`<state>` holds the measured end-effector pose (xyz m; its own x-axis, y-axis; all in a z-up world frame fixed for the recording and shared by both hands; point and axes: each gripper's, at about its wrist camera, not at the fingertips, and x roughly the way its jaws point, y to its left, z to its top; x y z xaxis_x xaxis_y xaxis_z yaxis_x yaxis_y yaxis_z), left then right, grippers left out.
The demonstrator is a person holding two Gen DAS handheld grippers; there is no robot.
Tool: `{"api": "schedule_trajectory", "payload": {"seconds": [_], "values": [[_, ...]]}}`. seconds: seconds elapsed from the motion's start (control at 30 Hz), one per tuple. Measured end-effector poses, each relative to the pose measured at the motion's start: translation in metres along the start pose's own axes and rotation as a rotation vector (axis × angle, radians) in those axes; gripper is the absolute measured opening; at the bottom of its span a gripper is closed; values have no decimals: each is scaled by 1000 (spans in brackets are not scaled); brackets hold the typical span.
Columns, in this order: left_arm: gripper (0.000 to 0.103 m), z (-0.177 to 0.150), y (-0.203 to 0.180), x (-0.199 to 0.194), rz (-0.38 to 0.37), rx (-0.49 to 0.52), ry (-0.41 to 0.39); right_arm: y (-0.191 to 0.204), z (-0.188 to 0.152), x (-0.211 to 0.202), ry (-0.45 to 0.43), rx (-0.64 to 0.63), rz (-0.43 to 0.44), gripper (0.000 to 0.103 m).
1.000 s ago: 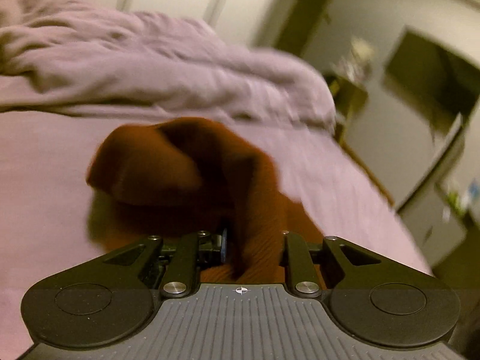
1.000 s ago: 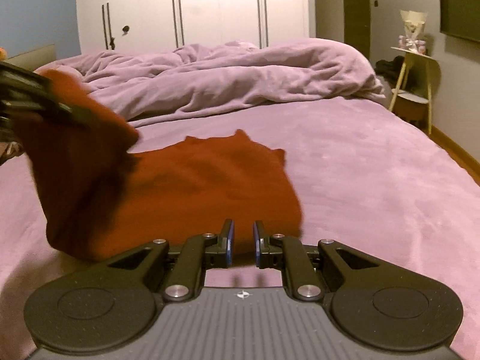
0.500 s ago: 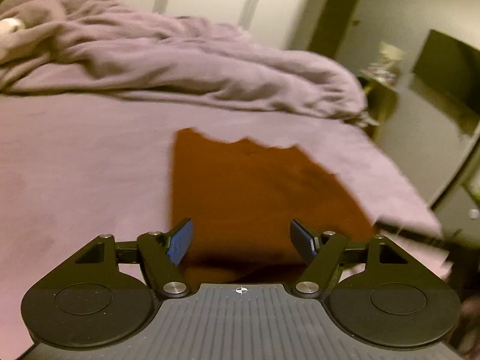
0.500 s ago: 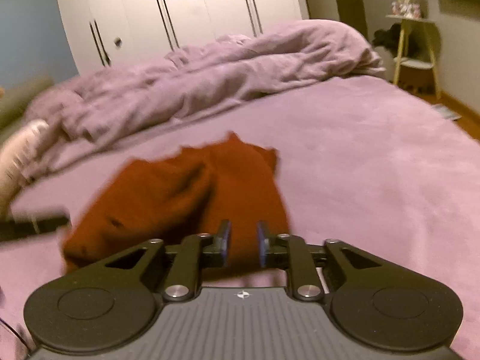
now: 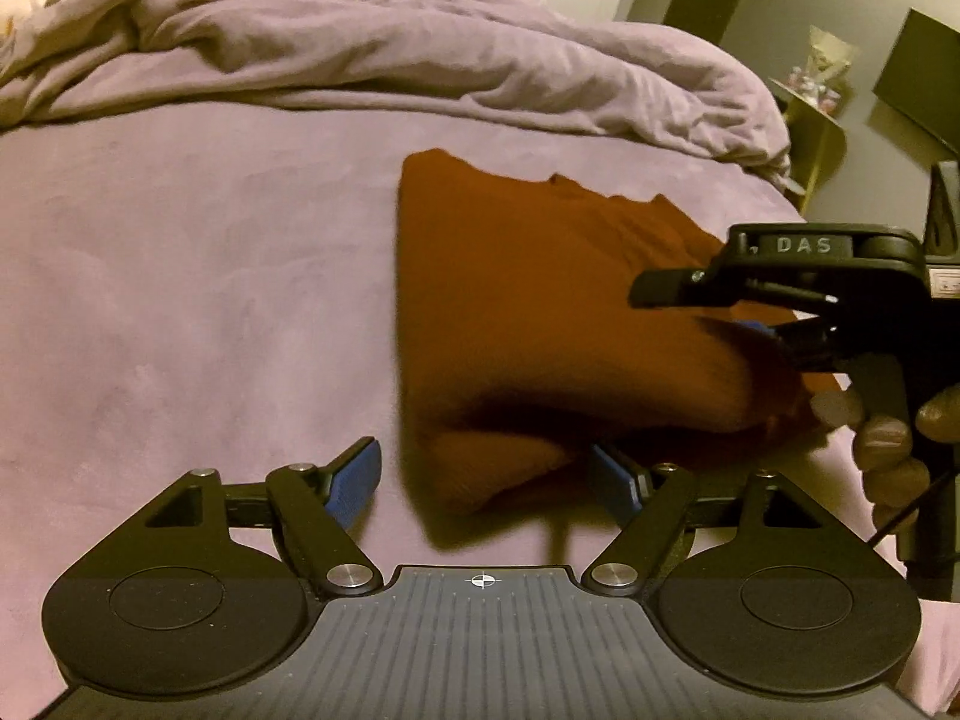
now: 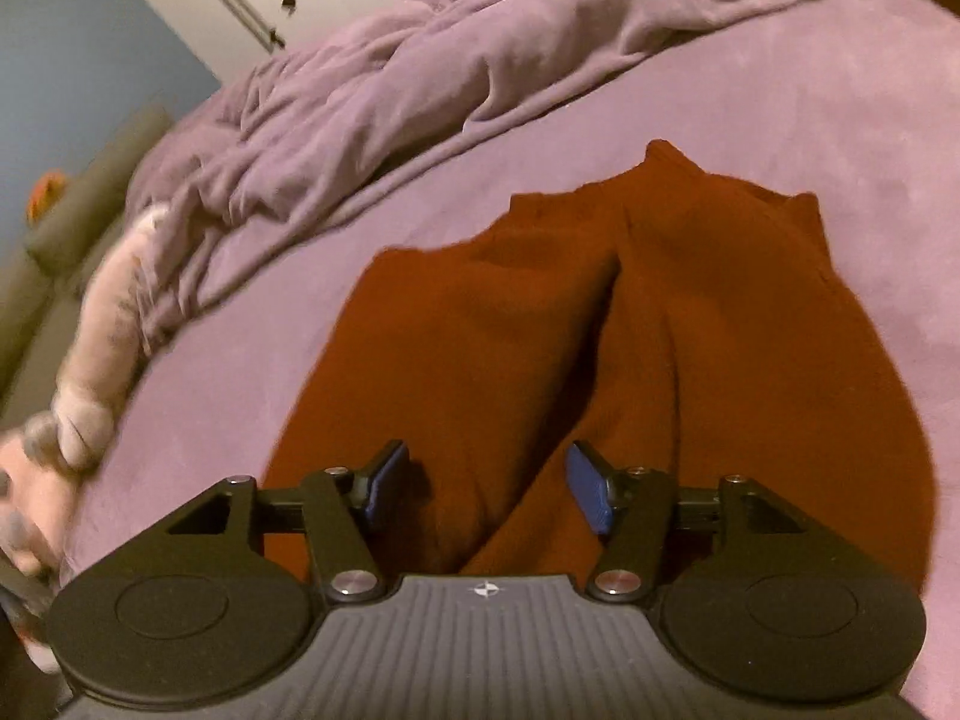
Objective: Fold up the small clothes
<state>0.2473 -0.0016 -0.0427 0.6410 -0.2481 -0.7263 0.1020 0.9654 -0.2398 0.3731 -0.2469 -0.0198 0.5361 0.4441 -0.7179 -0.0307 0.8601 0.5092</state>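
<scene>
A rust-brown garment [image 5: 540,300] lies folded on the purple bed sheet [image 5: 180,300]. My left gripper [image 5: 483,480] hovers at its near left corner; the jaws are opening wide and the corner lies between the blue pads [image 5: 354,480], which do not press it. My right gripper [image 6: 487,486] points down over the garment [image 6: 690,360]; its jaws are opening with cloth below them, not pinched. In the left wrist view the right gripper [image 5: 696,315] reaches in from the right over the garment's right side, held by a hand [image 5: 888,444].
A crumpled purple duvet [image 5: 420,42] is bunched along the far side of the bed. A small side table [image 5: 816,120] and a dark screen stand at the right wall. The person's other hand [image 6: 90,372] shows blurred at the left of the right wrist view.
The left gripper let go of the lifted fold, which now lies flat on the garment, and dropped toward the near corner. The right gripper went from shut to open and tilted down over the cloth.
</scene>
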Motion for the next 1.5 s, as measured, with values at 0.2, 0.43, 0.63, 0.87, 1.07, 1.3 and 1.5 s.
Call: {"api": "schedule_trajectory", "payload": {"seconds": [0.2, 0.43, 0.63, 0.87, 1.07, 1.3, 1.5], "values": [[81, 5, -7, 5, 1, 7, -8, 21, 2, -3, -24, -176, -75, 8], [81, 3, -8, 18, -4, -14, 28, -2, 5, -24, -53, -247, -270, 0], [81, -1, -8, 17, -6, -27, 24, -35, 4, -49, -58, -77, -139, 41], [81, -4, 2, 6, 1, -56, 12, -54, 16, -33, -13, 97, 26, 64], [82, -4, 3, 5, 5, -52, 5, -35, 18, -10, 28, 105, 81, 61], [84, -4, -1, 12, 20, -31, 22, 16, 23, 12, 31, -107, -51, 27], [85, -1, -3, 11, 25, -36, 29, 50, 13, 0, -47, -422, -277, 9]]}}
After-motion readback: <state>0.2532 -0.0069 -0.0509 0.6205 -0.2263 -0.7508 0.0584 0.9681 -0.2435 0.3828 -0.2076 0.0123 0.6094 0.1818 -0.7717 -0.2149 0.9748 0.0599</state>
